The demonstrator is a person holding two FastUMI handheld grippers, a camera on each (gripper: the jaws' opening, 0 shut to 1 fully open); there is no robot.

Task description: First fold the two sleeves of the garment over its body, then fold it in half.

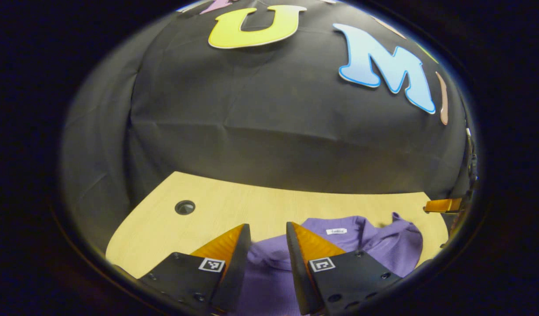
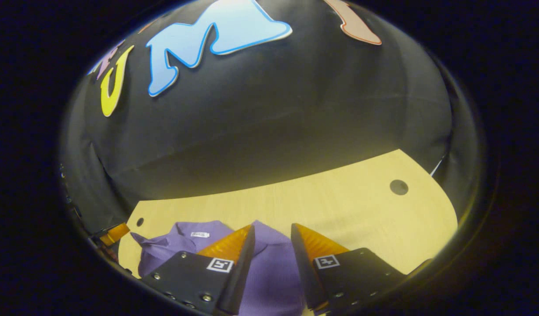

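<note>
Purple garment (image 1: 269, 267) lies crumpled on the near part of the wooden table (image 1: 260, 206), its collar label (image 1: 336, 231) at the far side. The left gripper (image 1: 268, 245) hangs spread above its left part, pinching nothing; the right gripper (image 2: 271, 245) gapes likewise over its right part. Sleeves are hard to make out.

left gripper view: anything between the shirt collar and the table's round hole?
No. Between the shirt and the hole lies just bare table, in the left gripper view.
</note>
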